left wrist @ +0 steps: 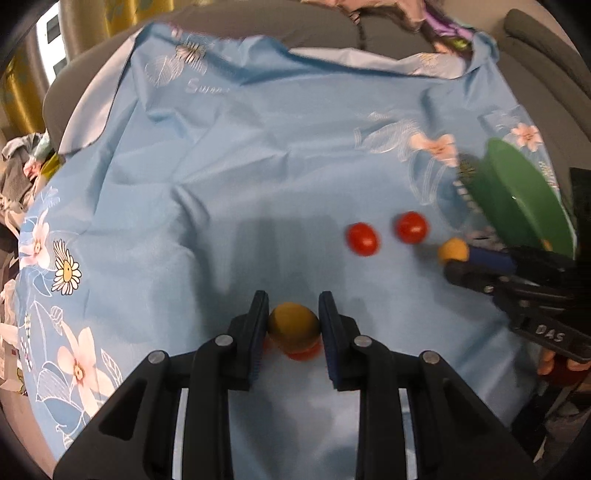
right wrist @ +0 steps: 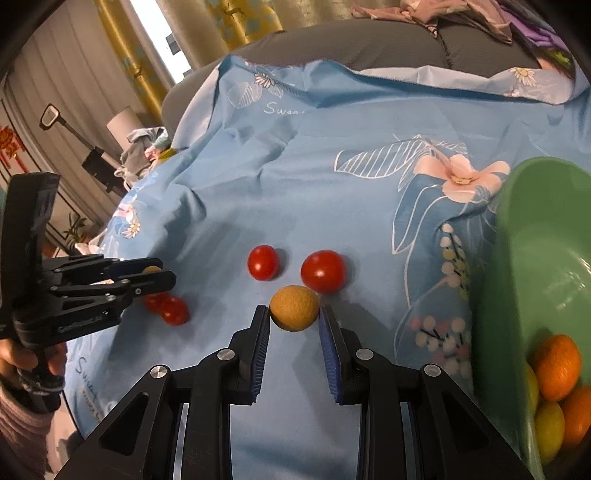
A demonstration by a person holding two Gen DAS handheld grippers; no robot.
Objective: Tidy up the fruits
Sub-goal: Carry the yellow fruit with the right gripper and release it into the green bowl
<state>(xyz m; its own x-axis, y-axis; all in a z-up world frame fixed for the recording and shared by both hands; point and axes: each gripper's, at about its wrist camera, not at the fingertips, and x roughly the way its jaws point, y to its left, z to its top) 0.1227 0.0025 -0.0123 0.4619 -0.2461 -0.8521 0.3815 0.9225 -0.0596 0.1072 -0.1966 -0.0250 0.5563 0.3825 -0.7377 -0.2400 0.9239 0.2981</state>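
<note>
My left gripper point(left wrist: 293, 314) is shut on a yellow-brown round fruit point(left wrist: 293, 325), held just above two small red tomatoes point(left wrist: 301, 354) on the blue cloth. My right gripper point(right wrist: 293, 314) is shut on a tan, rough-skinned round fruit point(right wrist: 294, 308) low over the cloth. Two red tomatoes point(right wrist: 263, 262) point(right wrist: 323, 271) lie just beyond it; they also show in the left wrist view point(left wrist: 362, 239) point(left wrist: 412, 227). The green bowl point(right wrist: 532, 236) at the right holds oranges point(right wrist: 557, 362) and yellow fruit point(right wrist: 549, 424). The left gripper shows in the right wrist view point(right wrist: 159, 275), over two small tomatoes point(right wrist: 173, 310).
A blue flowered cloth point(left wrist: 221, 166) covers a grey sofa seat point(right wrist: 369, 44). Clothes are piled at the back point(right wrist: 443, 14) and at the left point(right wrist: 144, 147). The right gripper appears in the left wrist view point(left wrist: 456, 260), in front of the green bowl point(left wrist: 517, 195).
</note>
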